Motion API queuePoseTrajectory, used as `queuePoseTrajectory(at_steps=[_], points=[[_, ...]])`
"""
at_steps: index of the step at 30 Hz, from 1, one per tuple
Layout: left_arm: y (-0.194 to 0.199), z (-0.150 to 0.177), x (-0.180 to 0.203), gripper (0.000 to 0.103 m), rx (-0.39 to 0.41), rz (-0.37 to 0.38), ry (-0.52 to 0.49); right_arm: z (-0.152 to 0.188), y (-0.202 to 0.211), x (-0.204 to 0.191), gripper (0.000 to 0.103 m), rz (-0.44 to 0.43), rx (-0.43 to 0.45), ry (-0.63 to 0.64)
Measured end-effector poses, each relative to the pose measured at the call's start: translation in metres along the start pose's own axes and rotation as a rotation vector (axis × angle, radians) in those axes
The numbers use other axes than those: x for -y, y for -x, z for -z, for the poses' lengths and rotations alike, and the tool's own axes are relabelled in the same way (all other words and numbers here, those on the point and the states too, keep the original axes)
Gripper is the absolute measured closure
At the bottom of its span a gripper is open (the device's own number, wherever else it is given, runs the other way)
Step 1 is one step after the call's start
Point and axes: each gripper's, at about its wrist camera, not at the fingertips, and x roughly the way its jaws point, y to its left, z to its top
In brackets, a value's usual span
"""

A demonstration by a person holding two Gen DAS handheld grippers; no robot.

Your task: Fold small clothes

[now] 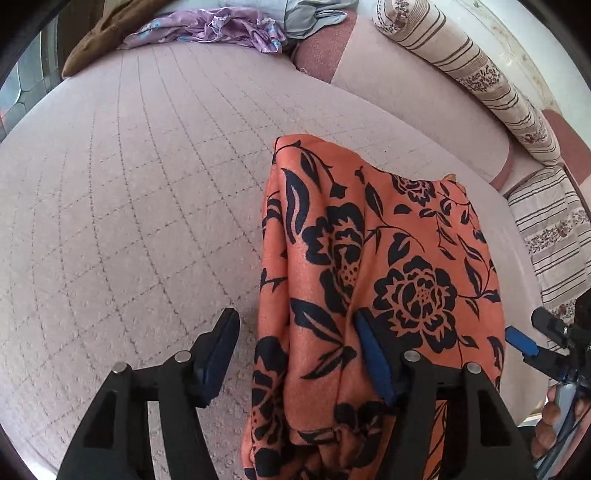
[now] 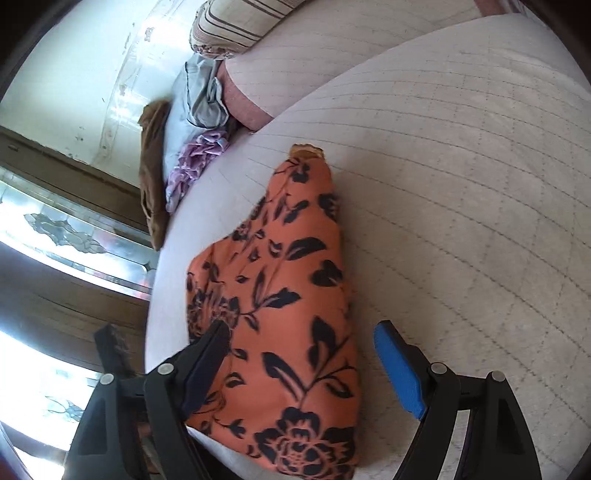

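Note:
An orange garment with a black flower print [image 1: 373, 280] lies bunched and partly folded on the pale quilted bed cover [image 1: 129, 203]. My left gripper [image 1: 295, 332] is open, its jaws wide apart astride the garment's left edge. In the right wrist view the same garment [image 2: 291, 325] lies near the bed's edge, and my right gripper [image 2: 303, 354] is open with its jaws on either side of the cloth. The right gripper's blue pad also shows in the left wrist view [image 1: 521, 341] at the garment's right side.
A pile of other clothes lies at the far end of the bed: purple [image 1: 214, 29], brown [image 1: 103, 33] and grey-blue [image 1: 314, 14]. Striped cushions [image 1: 461, 62] line the right side. In the right wrist view a window [image 2: 66, 236] stands beyond the bed's edge.

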Motion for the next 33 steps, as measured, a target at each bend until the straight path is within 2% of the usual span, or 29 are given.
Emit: queuePoseTrajectory(at_steps=[5, 8, 17, 19, 20, 21, 22, 25, 31, 32, 33], points=[[0.007, 0.003, 0.008, 0.037, 0.010, -0.037, -0.029, 0.010, -0.013, -0.003, 0.019, 0.016, -0.032, 0.026], [0.015, 0.004, 0.021, 0.038, 0.051, -0.062, -0.054, 0.014, -0.011, -0.004, 0.019, 0.018, -0.031, 0.026], [0.041, 0.012, 0.023, 0.038, 0.082, -0.055, -0.072, 0.022, -0.009, -0.009, 0.019, 0.032, -0.034, 0.040], [0.042, 0.014, 0.017, 0.038, 0.071, -0.049, -0.071, 0.022, -0.009, -0.009, 0.019, 0.027, -0.031, 0.045], [0.037, 0.017, 0.009, 0.038, 0.038, -0.048, -0.061, 0.022, -0.009, -0.009, 0.019, 0.025, -0.032, 0.045], [0.025, 0.023, 0.005, 0.049, -0.015, -0.056, -0.050, 0.021, -0.010, -0.008, 0.019, 0.027, -0.030, 0.043], [0.019, 0.029, -0.001, 0.051, -0.032, -0.034, -0.030, 0.021, -0.012, -0.005, 0.019, 0.031, -0.034, 0.035], [0.026, 0.036, -0.013, 0.052, -0.002, 0.027, 0.032, 0.020, -0.015, 0.003, 0.019, 0.019, -0.041, 0.003], [0.055, 0.030, -0.014, 0.052, 0.056, 0.134, 0.050, 0.012, -0.013, 0.009, 0.019, 0.005, -0.033, -0.003], [0.051, 0.030, -0.015, 0.052, 0.052, 0.132, 0.048, 0.009, -0.013, 0.008, 0.019, -0.001, -0.030, -0.003], [0.045, 0.030, -0.016, 0.056, 0.026, 0.099, 0.040, 0.004, -0.014, 0.007, 0.019, -0.012, -0.023, -0.008]])
